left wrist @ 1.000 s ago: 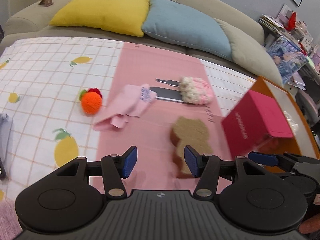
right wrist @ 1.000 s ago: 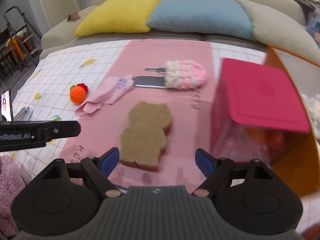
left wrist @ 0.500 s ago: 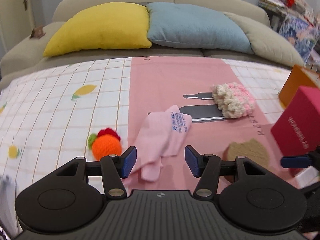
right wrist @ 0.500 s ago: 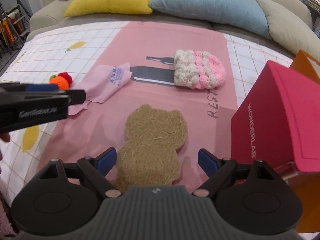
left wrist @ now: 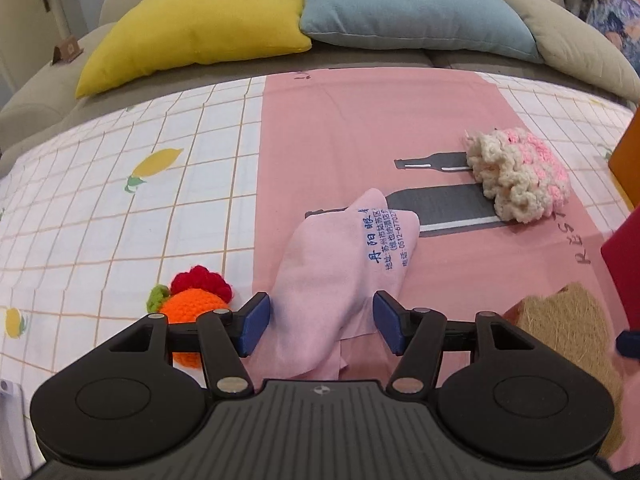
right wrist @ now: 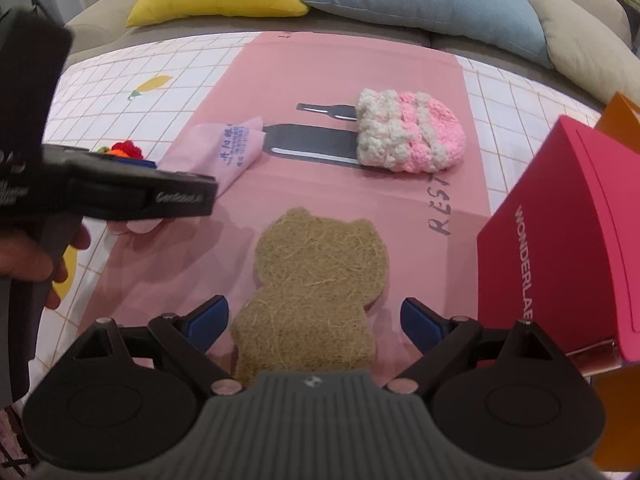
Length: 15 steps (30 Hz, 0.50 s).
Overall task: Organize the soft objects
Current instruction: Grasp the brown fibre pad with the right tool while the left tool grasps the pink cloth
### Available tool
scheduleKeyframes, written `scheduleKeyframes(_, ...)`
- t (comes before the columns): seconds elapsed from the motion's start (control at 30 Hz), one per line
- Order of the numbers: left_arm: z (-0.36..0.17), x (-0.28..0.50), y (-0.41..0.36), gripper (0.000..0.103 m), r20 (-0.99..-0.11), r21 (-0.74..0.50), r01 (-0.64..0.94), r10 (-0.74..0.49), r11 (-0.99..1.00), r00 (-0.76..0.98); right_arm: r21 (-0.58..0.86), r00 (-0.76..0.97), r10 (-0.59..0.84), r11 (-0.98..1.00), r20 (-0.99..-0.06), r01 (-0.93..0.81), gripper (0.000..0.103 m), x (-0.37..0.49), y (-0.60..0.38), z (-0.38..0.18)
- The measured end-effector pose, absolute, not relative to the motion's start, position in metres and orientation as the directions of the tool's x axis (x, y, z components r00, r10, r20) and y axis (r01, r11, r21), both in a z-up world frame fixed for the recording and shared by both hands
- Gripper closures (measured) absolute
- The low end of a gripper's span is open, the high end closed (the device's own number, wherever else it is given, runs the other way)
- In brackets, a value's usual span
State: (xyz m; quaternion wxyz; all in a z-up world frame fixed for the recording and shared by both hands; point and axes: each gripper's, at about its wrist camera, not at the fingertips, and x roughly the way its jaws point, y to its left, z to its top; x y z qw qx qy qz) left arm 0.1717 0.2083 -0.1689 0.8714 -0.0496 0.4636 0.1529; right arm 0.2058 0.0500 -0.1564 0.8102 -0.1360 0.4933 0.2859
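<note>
Now my left gripper (left wrist: 318, 322), jaws just opening, straddles the crumpled pink printed cloth (left wrist: 340, 272) without pinching it. My right gripper (right wrist: 314, 320) stands apart around the tan bear-shaped fibre sponge (right wrist: 316, 280), mid pink mat (right wrist: 360, 80).

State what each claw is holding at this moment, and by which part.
Nothing is held. The left claw stands open around the pink cloth; its jaws have just been opening. The right claw stands open around the bear-shaped sponge.

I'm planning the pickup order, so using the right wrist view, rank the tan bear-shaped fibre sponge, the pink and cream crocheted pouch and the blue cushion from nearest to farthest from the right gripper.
1. Tan bear-shaped fibre sponge, partly between the open fingers of the right gripper.
2. Pink and cream crocheted pouch, farther up the pink mat, slightly right.
3. Blue cushion, on the sofa behind the table.
</note>
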Motion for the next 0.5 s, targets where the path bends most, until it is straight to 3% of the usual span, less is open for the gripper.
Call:
scheduleKeyframes(0.03, -0.168, 0.172, 0.209, 0.035, -0.824, 0.048, -0.318, 0.217, 0.947, 0.523, 0.061, 0.346, 0.327, 0.798, -0.879, -0.6, 0.023, 0.206, 0.051, -0.157)
scheduleKeyframes(0.1, -0.168, 0.172, 0.208, 0.048, -0.826, 0.029, -0.315, 0.2, 0.949, 0.527, 0.084, 0.322, 0.336, 0.795, -0.885, -0.601, 0.029, 0.207, 0.051, -0.16)
scheduleKeyframes(0.13, -0.167, 0.173, 0.206, 0.051, -0.825, 0.025, -0.309, 0.194, 0.951, 0.531, 0.095, 0.317, 0.342, 0.797, -0.885, -0.597, 0.03, 0.207, 0.051, -0.16)
scheduleKeyframes(0.3, -0.166, 0.173, 0.189, 0.09, -0.822, 0.037, -0.271, 0.184, 0.962, 0.54, 0.092, 0.321, 0.346, 0.793, -0.882, -0.602, 0.031, 0.203, 0.05, -0.159)
scheduleKeyframes(0.5, -0.161, 0.16, 0.181, 0.099, -0.815, 0.023, -0.286, 0.184, 0.958, 0.549, 0.107, 0.337, 0.376, 0.788, -0.863, -0.606, 0.031, 0.2, 0.036, -0.146)
